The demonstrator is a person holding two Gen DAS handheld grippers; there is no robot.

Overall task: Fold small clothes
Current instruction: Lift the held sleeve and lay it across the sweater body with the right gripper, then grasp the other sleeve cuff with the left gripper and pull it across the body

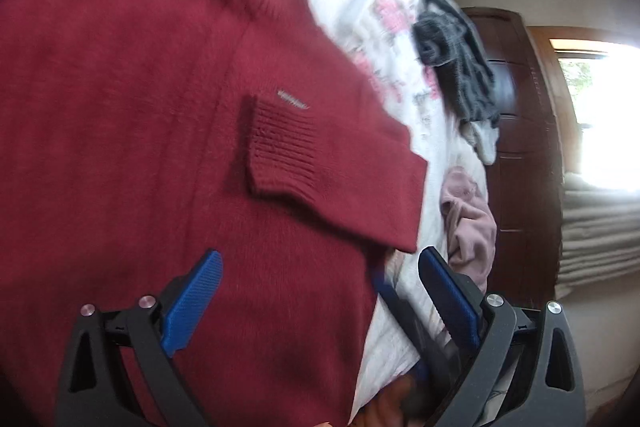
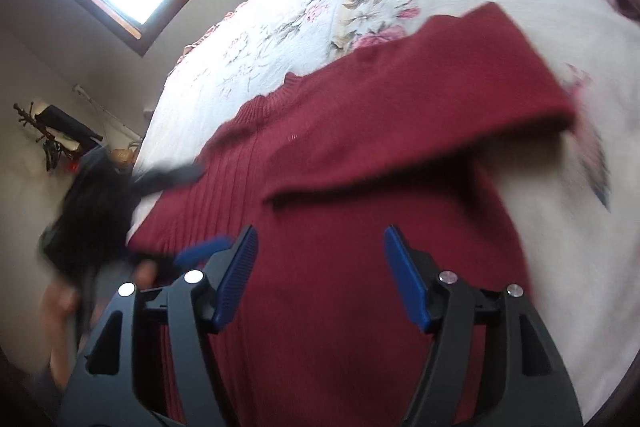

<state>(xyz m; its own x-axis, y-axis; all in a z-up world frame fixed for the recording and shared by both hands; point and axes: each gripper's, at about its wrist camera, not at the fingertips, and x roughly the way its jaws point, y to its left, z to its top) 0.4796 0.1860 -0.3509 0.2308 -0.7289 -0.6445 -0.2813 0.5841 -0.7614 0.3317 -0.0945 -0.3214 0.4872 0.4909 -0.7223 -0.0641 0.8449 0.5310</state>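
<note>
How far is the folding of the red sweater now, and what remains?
Done: one sleeve of the red sweater lies folded across its body. In hand: nothing; the left gripper and right gripper are open above it. Left: the remaining folds, then the grey garment and pink garment lying unfolded on the bed.

Sweater [image 2: 360, 227] lies on the bedspread [image 2: 280, 27], sleeve [image 1: 340, 167] folded across it

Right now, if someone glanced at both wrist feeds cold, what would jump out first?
The dark red knit sweater spread on the floral white bedspread fills both views, one sleeve folded across its body, the ribbed cuff lying on the chest. Both grippers, left and right, hang open over it. A crumpled grey knit garment lies beyond.
</note>
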